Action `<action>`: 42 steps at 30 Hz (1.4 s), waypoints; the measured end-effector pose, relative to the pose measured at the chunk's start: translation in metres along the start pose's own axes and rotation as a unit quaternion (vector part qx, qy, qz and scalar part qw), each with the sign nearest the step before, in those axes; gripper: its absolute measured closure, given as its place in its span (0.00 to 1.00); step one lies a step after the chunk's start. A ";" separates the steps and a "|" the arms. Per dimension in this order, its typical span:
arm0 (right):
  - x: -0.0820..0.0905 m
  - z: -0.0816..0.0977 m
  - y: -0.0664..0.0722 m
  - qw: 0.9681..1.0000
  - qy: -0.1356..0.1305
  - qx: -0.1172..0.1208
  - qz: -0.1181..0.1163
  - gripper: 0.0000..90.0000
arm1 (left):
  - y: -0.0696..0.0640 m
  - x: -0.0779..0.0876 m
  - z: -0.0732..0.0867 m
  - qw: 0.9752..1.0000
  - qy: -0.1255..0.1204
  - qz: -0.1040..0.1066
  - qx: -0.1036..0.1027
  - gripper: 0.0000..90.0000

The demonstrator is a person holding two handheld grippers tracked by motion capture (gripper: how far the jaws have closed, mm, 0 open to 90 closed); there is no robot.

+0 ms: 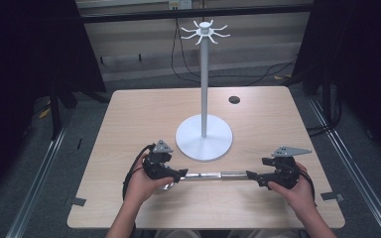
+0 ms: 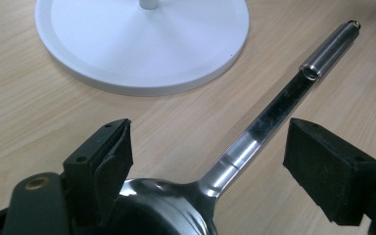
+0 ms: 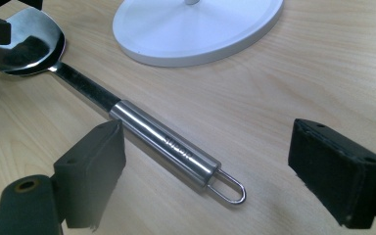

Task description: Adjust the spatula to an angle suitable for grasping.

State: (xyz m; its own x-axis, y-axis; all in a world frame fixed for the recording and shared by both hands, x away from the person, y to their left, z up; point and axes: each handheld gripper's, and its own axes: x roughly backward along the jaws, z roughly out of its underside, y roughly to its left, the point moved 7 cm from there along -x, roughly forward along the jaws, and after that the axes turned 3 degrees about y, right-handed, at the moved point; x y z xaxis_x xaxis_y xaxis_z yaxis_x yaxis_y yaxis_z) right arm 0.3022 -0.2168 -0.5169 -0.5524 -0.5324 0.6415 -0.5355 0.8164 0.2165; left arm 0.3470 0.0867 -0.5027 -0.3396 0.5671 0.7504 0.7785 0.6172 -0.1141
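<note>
A steel spoon (image 1: 213, 174) lies flat on the wooden table (image 1: 144, 109), just in front of the white stand's round base (image 1: 204, 144). Its bowl (image 2: 161, 196) points to my left and its tube handle (image 3: 166, 144) ends in a wire loop (image 3: 227, 188) at my right. My left gripper (image 1: 182, 174) is open, its jaws standing wide on either side of the spoon's neck (image 2: 254, 129) without touching it. My right gripper (image 1: 250, 174) is open too, its jaws flanking the handle's loop end. The stand's pole (image 1: 204, 84) carries a ring of hooks (image 1: 204, 30) on top.
A small black round hole (image 1: 234, 99) sits in the table's far right part. Bits of tape (image 1: 77, 201) mark the near corners. Cables run over the floor behind the table. The stand's base (image 2: 142, 44) lies close ahead of both grippers.
</note>
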 end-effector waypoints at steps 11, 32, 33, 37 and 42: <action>-0.002 0.003 0.010 1.000 0.006 0.009 -0.005 0.16 | 0.011 0.006 0.003 1.000 0.010 -0.018 -0.005 0.27; -0.011 -0.001 0.024 0.999 0.016 0.025 -0.022 0.16 | 0.049 0.039 0.031 0.995 0.042 -0.085 0.022 0.82; -0.013 -0.002 0.025 0.999 0.016 0.029 -0.023 0.16 | 0.050 0.040 0.033 0.995 0.045 -0.083 0.025 0.89; -0.015 -0.003 0.027 0.999 0.018 0.030 -0.027 0.16 | 0.059 0.045 0.043 0.994 0.048 -0.090 0.048 0.96; -0.017 -0.003 0.028 0.999 0.017 0.032 -0.029 0.16 | 0.068 0.049 0.051 0.992 0.046 -0.092 0.067 1.00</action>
State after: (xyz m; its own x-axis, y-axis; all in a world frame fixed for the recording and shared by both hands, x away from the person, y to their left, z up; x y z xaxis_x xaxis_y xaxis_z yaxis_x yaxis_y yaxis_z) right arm 0.2986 -0.1843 -0.5189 -0.4981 -0.5691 0.6542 -0.6058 0.7682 0.2070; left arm 0.3565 0.1847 -0.5066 -0.4146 0.3896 0.8224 0.6287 0.7760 -0.0507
